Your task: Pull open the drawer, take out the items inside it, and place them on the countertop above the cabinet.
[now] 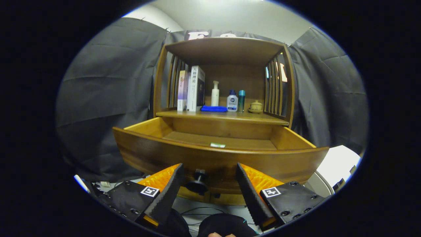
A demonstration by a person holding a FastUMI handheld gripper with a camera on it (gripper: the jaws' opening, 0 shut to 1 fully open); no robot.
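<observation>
Fingers: your gripper (209,179) had its fingers spread wide, pinching nothing; the drawer knob (198,182) stood between them, untouched
Drawer: the drawer (217,154) was pulled open just ahead of the fingers; a small packet (217,145) lay inside
Counter: the counter (263,118) above carried books (194,89), bottles (232,100) and a blue cloth (213,108)

Light falls from above onto the pale ceiling; the cabinet (223,98) interior sits dim, the drawer (217,154) front shadowed. Fisheye bending curves edges; focus stays fairly sharp.
</observation>
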